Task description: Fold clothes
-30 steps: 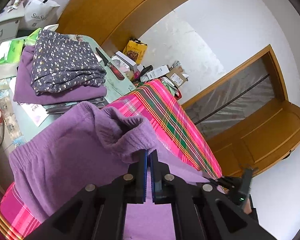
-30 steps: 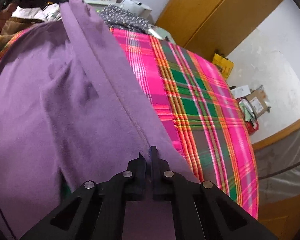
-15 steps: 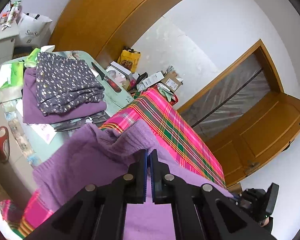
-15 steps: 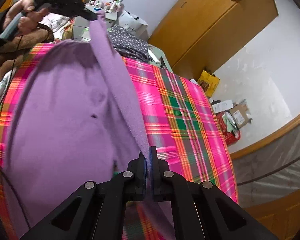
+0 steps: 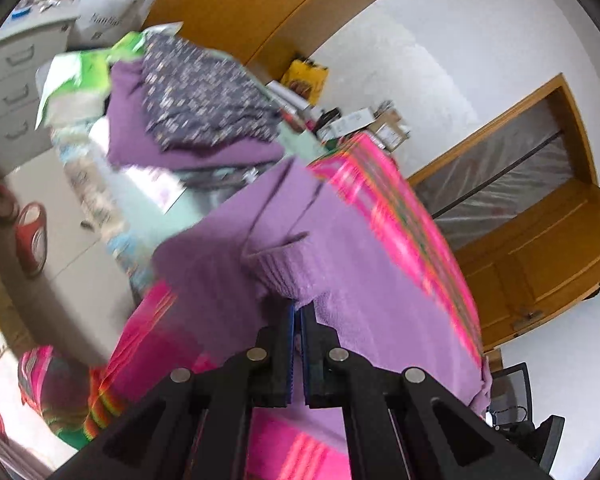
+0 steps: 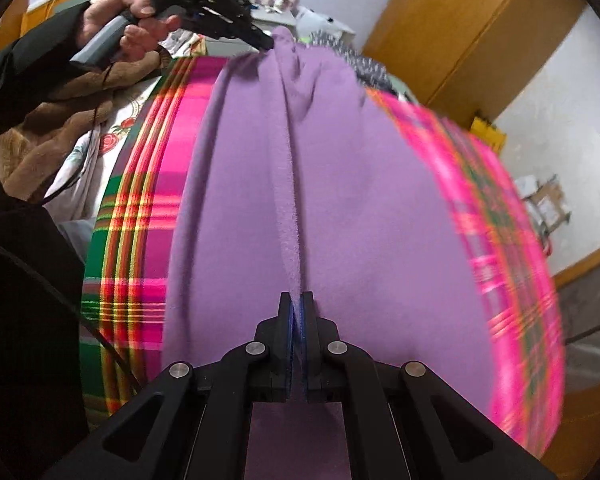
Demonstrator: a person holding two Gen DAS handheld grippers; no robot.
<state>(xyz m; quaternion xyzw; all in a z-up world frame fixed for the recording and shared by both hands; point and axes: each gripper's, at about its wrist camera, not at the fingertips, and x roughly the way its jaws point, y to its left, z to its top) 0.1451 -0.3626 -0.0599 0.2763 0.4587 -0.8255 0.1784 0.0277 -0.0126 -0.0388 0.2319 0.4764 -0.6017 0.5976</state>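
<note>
Purple garment (image 5: pixel 364 280): spread over pink plaid cloth (image 5: pixel 392 200) in left wrist view, ribbed hem bunched at left gripper (image 5: pixel 297 312), jaws pinching hem. Much blurred by motion. Beyond, stack of folded clothes (image 5: pixel 196 120), purple beneath, dark floral on top. White bag (image 5: pixel 108 12) at upper left with printing too blurred to read. Red slipper (image 5: pixel 30 236) on floor, partly cut off.

Right wrist view: purple garment (image 6: pixel 380 208) with long axis running away from camera, raised fold ridge stretched from right gripper (image 6: pixel 297 304) to left gripper (image 6: pixel 266 42) at far end. Right jaws pressed together on ridge edge. Left hand (image 6: pixel 120 12) on grip handle. Plaid cloth (image 6: pixel 140 200) blurred at right edge.
</note>
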